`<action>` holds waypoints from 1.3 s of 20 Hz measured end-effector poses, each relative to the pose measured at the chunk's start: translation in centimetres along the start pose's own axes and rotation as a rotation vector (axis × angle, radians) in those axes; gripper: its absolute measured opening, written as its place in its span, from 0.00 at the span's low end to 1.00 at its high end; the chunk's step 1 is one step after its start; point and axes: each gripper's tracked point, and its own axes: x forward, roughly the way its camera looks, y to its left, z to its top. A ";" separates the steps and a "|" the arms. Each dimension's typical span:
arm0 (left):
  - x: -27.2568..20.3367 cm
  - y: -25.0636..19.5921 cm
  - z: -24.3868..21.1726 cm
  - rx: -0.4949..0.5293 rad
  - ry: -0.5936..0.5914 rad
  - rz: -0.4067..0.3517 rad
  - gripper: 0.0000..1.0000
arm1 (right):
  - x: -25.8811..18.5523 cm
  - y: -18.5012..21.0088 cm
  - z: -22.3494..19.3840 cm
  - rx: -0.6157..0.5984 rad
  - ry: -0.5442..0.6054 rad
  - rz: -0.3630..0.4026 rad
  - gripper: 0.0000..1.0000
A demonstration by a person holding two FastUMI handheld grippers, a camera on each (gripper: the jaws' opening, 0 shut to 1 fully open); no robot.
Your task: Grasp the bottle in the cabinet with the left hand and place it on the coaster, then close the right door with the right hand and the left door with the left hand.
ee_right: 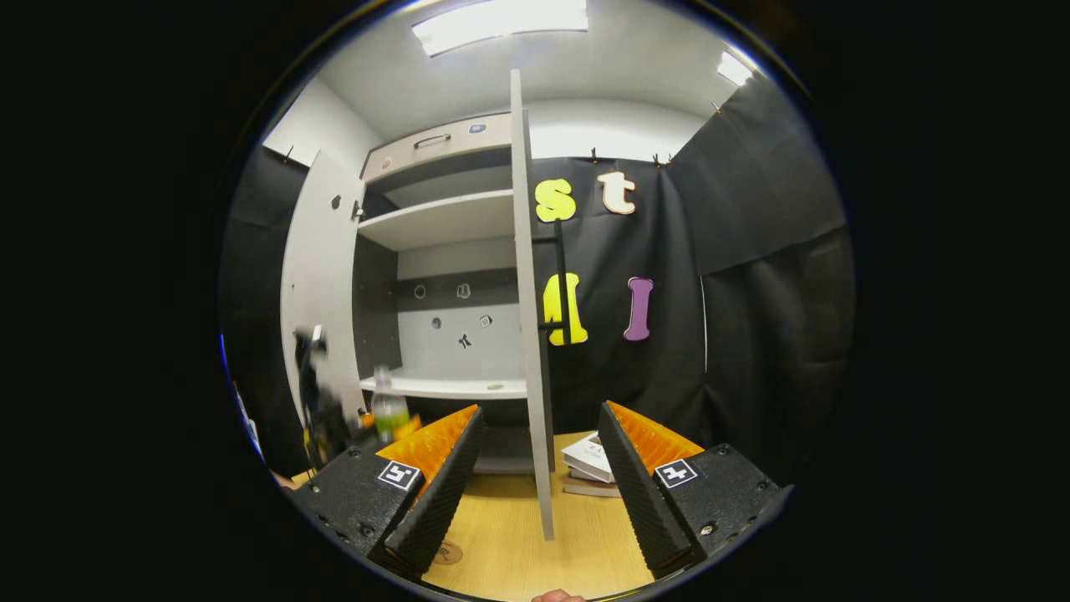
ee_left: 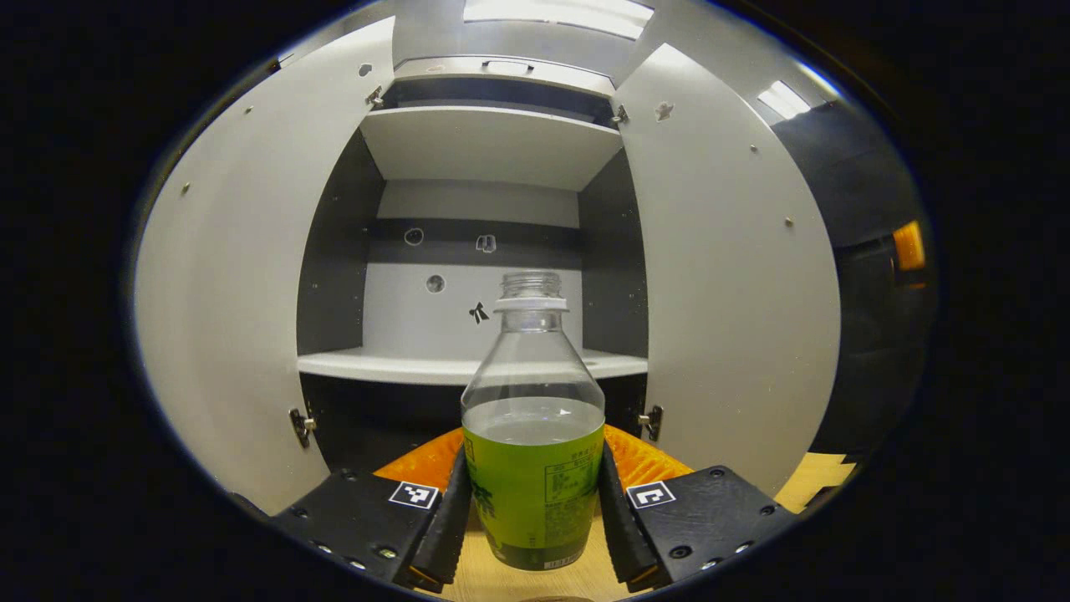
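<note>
In the left gripper view, the left gripper [ee_left: 532, 510] has the bottle [ee_left: 533, 435] clamped between its two fingers, pressing on the green label from both sides. The bottle is upright, no cap, partly filled, and it's out of the cabinet [ee_left: 489, 251] now, hanging over the wooden table [ee_left: 493, 581] in front of the open doors. So I'd call the grab done. The left door [ee_left: 226, 309] and right door [ee_left: 736, 293] both stand wide open.

In the right gripper view, the right gripper [ee_right: 539, 493] sits with its fingers spread wide and nothing between them, near the right door's [ee_right: 528, 334] edge, which runs up the middle. Far left you can see the bottle [ee_right: 389, 411] held by the other gripper [ee_right: 322, 418], a bit blurry. There's a faint round mark on the table [ee_right: 518, 543] near the left finger, maybe the coaster [ee_right: 447, 552], hard to say.

Still left: setting the bottle down, then closing both doors.
</note>
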 end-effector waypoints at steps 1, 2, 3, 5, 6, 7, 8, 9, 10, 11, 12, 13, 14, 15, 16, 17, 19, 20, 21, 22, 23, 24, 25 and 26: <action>-0.7 0.0 -1.5 0.001 0.017 0.018 0.66 | 0.1 -0.2 -0.1 0.008 0.006 -0.007 0.84; -1.5 -0.3 -3.2 -0.009 0.033 0.035 0.67 | 0.2 -0.3 -0.4 0.011 0.017 -0.010 0.84; -2.4 -0.4 -4.8 -0.020 0.047 0.055 0.67 | 0.2 -0.4 -0.7 0.005 0.031 -0.017 0.84; -3.7 -0.5 -7.2 -0.028 0.052 0.086 0.67 | 0.2 -0.6 -1.2 -0.019 0.052 -0.028 0.84; -4.2 -0.6 -8.4 -0.033 0.058 0.093 0.67 | 0.1 -0.6 -1.3 -0.028 0.063 -0.028 0.84; -4.8 -0.8 -9.6 -0.034 0.069 0.104 0.67 | 0.1 -0.5 -1.5 -0.033 0.074 -0.028 0.84; -5.3 -0.9 -10.6 -0.030 0.078 0.113 0.67 | 0.0 -0.5 -1.6 -0.034 0.083 -0.028 0.84; -5.8 -1.0 -11.5 -0.024 0.084 0.121 0.67 | -0.1 -0.5 -1.6 -0.035 0.088 -0.028 0.84; -6.2 -1.1 -12.3 -0.012 0.089 0.127 0.67 | -0.1 -0.4 -1.6 -0.037 0.093 -0.028 0.84; -6.6 -1.4 -12.8 -0.003 0.090 0.127 0.67 | -0.2 -0.4 -1.7 -0.038 0.096 -0.026 0.84; -6.8 -1.6 -13.1 -0.005 0.083 0.123 0.67 | -0.2 -0.3 -1.7 -0.040 0.102 -0.026 0.84; -6.9 -1.9 -13.5 -0.010 0.082 0.115 0.66 | -0.1 -0.3 -2.0 -0.044 0.114 -0.025 0.84; -6.9 -1.8 -13.9 -0.010 0.083 0.124 0.67 | -0.1 -0.1 -2.2 -0.050 0.128 -0.021 0.84; -7.1 -1.5 -14.3 -0.007 0.085 0.142 0.67 | 0.0 0.2 -2.4 -0.056 0.140 -0.016 0.84; -7.1 -1.2 -14.6 -0.007 0.083 0.155 0.67 | 0.1 0.6 -2.5 -0.063 0.146 -0.008 0.84; -7.1 -1.2 -14.3 0.002 0.064 0.162 0.67 | 0.2 1.0 -2.5 -0.068 0.146 0.001 0.84; -7.0 -1.5 -14.3 0.024 0.056 0.152 0.66 | 0.4 1.9 -2.4 -0.074 0.144 0.025 0.84; -7.0 -1.4 -14.4 0.027 0.054 0.153 0.66 | 0.4 2.3 -2.5 -0.074 0.147 0.037 0.84; -7.1 -1.4 -14.2 0.026 0.044 0.151 0.68 | 0.3 2.6 -2.6 -0.071 0.148 0.047 0.84; -7.2 -1.5 -14.5 0.028 0.052 0.148 0.71 | 0.3 2.8 -2.7 -0.067 0.149 0.052 0.84; -7.2 -1.7 -14.4 0.032 0.053 0.140 0.71 | 0.2 2.8 -2.8 -0.063 0.152 0.055 0.84; -7.2 -1.8 -14.6 0.035 0.061 0.134 0.75 | 0.2 2.7 -3.0 -0.057 0.155 0.056 0.84; -7.3 -1.7 -14.6 0.036 0.071 0.131 0.76 | 0.2 2.6 -3.1 -0.049 0.160 0.055 0.84; -7.3 -1.8 -14.7 0.031 0.081 0.122 0.77 | 0.3 2.4 -3.2 -0.042 0.162 0.054 0.84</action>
